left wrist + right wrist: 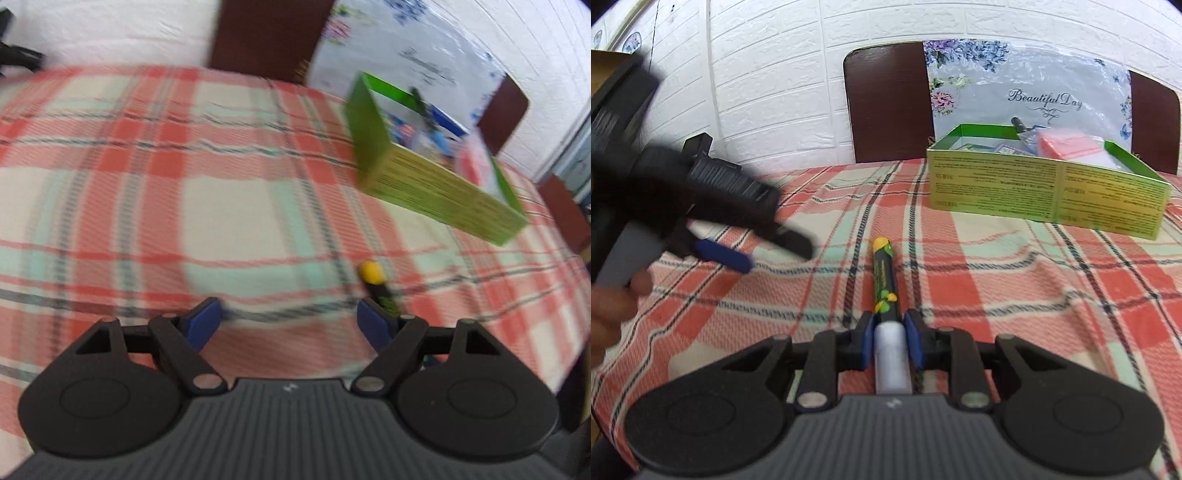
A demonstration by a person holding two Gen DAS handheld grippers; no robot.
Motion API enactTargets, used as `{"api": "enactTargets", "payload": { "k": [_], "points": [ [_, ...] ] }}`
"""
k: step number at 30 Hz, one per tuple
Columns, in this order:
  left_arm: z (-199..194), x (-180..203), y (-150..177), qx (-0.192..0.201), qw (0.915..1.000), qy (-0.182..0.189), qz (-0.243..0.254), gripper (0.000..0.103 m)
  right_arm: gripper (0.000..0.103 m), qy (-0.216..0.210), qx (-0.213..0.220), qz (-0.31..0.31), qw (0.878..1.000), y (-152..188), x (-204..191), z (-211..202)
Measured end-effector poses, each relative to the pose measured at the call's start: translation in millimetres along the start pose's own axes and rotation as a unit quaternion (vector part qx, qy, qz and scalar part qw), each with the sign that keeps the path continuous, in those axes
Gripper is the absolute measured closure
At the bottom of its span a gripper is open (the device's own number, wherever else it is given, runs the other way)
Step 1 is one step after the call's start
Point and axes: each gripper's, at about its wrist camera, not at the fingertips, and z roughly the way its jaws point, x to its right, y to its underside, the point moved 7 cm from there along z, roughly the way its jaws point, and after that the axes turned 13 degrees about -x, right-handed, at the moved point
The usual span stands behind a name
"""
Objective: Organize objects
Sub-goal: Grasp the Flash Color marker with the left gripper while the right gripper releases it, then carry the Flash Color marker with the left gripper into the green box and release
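My right gripper [890, 332] is shut on a black pen [884, 280] with a yellow tip and a white end, held just above the plaid tablecloth [997, 288]. The pen points toward the open green box [1049, 192], which holds several items at the far right. My left gripper [290, 321] is open and empty above the cloth. It also shows blurred in the right wrist view [738, 251], to the left of the pen. The pen's yellow tip [371, 272] shows just past the left gripper's right finger. The green box [436, 184] is at the upper right there.
Dark brown chairs [886, 103] stand behind the table against a white brick wall. A flowered plastic sheet [1034, 88] hangs over the chair backs behind the box. The table's far edge runs just behind the box.
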Motion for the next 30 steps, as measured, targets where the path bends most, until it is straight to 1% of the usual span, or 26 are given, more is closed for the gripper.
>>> {"api": "enactTargets", "payload": {
  "k": [3, 4, 5, 6, 7, 8, 9, 10, 11, 12, 13, 14, 16, 18, 21, 24, 28, 29, 30],
  "points": [
    [9.2, 27.6, 1.2, -0.033, 0.9983, 0.047, -0.006, 0.021, 0.078, 0.008, 0.0, -0.007, 1.0, 10.1, 4.8, -10.5],
    [13.7, 35.6, 2.8, -0.045, 0.9973, 0.058, -0.005, 0.021, 0.077, 0.01, 0.001, -0.009, 1.0, 12.8, 6.0, -13.2],
    [20.0, 43.1, 4.5, -0.057, 0.9965, 0.062, -0.003, 0.022, 0.077, 0.012, 0.001, -0.011, 1.0, 14.9, 7.0, -15.7],
    [24.7, 49.4, 6.7, -0.062, 0.9965, 0.056, 0.0, 0.022, 0.078, 0.011, 0.002, -0.013, 1.0, 16.2, 7.7, -16.5],
    [27.8, 54.3, 7.6, -0.057, 0.9975, 0.043, 0.007, 0.022, 0.078, 0.01, 0.002, -0.015, 1.0, 16.3, 7.7, -16.0],
    [30.2, 59.8, 7.9, -0.049, 0.9981, 0.031, 0.019, 0.027, 0.08, 0.008, 0.002, -0.017, 1.0, 15.9, 7.9, -15.4],
    [31.9, 64.7, 8.2, -0.04, 0.9985, 0.021, 0.032, 0.036, 0.083, 0.005, 0.001, -0.018, 1.0, 15.3, 7.9, -15.1],
    [33.9, 68.1, 7.6, -0.032, 0.9984, 0.017, 0.043, 0.064, 0.084, 0.001, 0.003, -0.017, 1.0, 14.7, 7.7, -15.6],
    [36.5, 69.6, 7.7, -0.033, 0.9982, 0.026, 0.044, 0.077, 0.084, -0.006, 0.009, -0.014, 1.0, 13.7, 7.6, -17.5],
    [36.1, 67.9, 5.4, -0.029, 0.9981, 0.043, 0.031, 0.077, 0.084, -0.011, 0.024, -0.014, 1.0, 12.4, 6.5, -22.5],
    [33.3, 68.7, 3.6, -0.022, 0.998, 0.054, 0.024, 0.077, 0.084, 0.0, 0.041, -0.024, 0.999, 9.4, 4.8, -27.2],
    [27.1, 70.0, -5.3, -0.011, 0.9975, 0.065, 0.025, 0.077, 0.084, 0.013, 0.057, -0.036, 0.998, 5.8, 3.6, -31.5],
    [14.7, 80.6, -22.7, 0.011, 0.9963, 0.079, 0.032, 0.077, 0.084, 0.025, 0.085, -0.043, 0.995, -6.5, 7.3, -37.3],
    [5.8, 94.9, -47.7, 0.029, 0.9951, 0.084, 0.043, 0.077, 0.084, 0.035, 0.107, -0.046, 0.993, -26.7, 15.5, -38.2],
    [-0.2, 117.8, -89.3, 0.055, 0.9929, 0.082, 0.066, 0.077, 0.084, 0.044, 0.138, -0.035, 0.989, -64.8, 30.8, -33.8],
    [1.1, 140.3, -127.5, 0.078, 0.9903, 0.069, 0.093, 0.077, 0.084, 0.056, 0.16, -0.012, 0.986, -106.0, 50.8, -17.3],
    [15.8, 160.1, -162.7, 0.084, 0.9881, 0.053, 0.118, 0.077, 0.084, 0.059, 0.159, 0.029, 0.985, -146.0, 74.6, 13.5],
    [19.3, 161.5, -168.0, 0.086, 0.9877, 0.043, 0.123, 0.076, 0.084, 0.064, 0.157, 0.039, 0.985, -153.0, 80.6, 21.9],
    [24.2, 162.1, -174.4, 0.09, 0.9876, 0.025, 0.126, 0.075, 0.083, 0.071, 0.153, 0.046, 0.985, -158.6, 85.5, 31.2]
  ]
}}
